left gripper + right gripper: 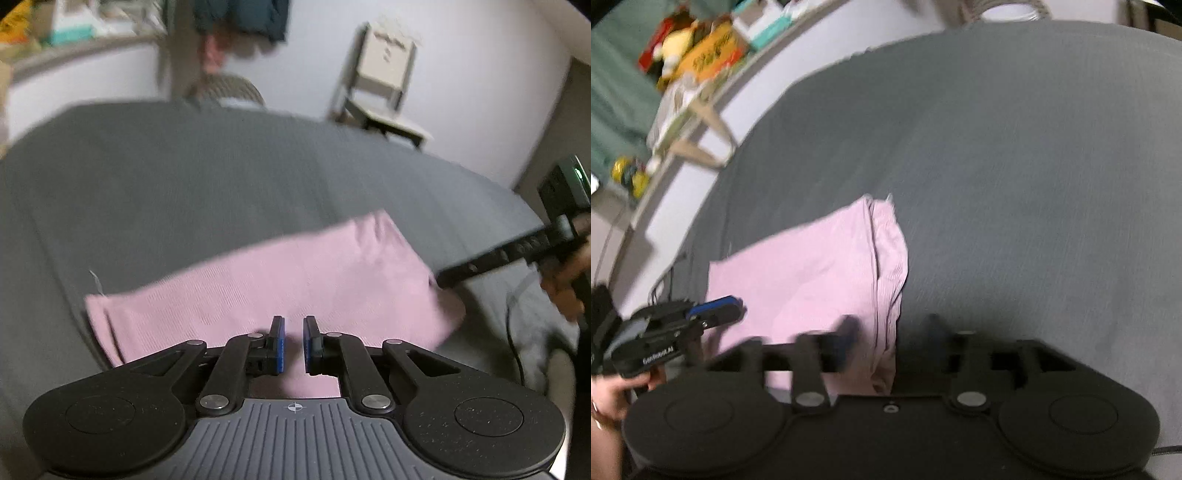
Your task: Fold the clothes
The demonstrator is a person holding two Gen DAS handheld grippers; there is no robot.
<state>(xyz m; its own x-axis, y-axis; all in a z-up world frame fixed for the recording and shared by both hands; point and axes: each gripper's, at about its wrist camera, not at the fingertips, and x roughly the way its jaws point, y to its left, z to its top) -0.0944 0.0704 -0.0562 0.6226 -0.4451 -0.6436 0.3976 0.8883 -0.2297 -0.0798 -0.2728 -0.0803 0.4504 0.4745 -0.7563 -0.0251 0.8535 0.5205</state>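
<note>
Pink ribbed cloth [266, 280], one garment folded into a long rectangle, lies flat on a grey bedspread [184, 177] near the spread's front edge. Around the garment, the grey surface runs bare toward the far side and toward both ends, leaving wide open room beyond it. A small white tag sticks out at the garment's corner, and in the right wrist view a doubled hem shows along the edge of the garment [812, 273] that faces the open spread [1015, 184].

The left gripper [293, 345] hangs over the garment's near edge, its two blue-padded fingers a narrow gap apart with pink cloth showing between them; nothing is pinched. The right gripper [892, 339] straddles the garment's hemmed edge, its fingers spread wide but heavily blurred. From the left wrist, the right gripper [491, 258] reaches in at the garment's far corner, held by a hand [569, 280]. The left gripper [713, 312] carries white lettering on its side, too smeared to read, with a hand [613, 391] below it.

Beyond the garment stand one pale chair [380, 81] by the white wall and one shelf [701, 92] loaded with boxes.
</note>
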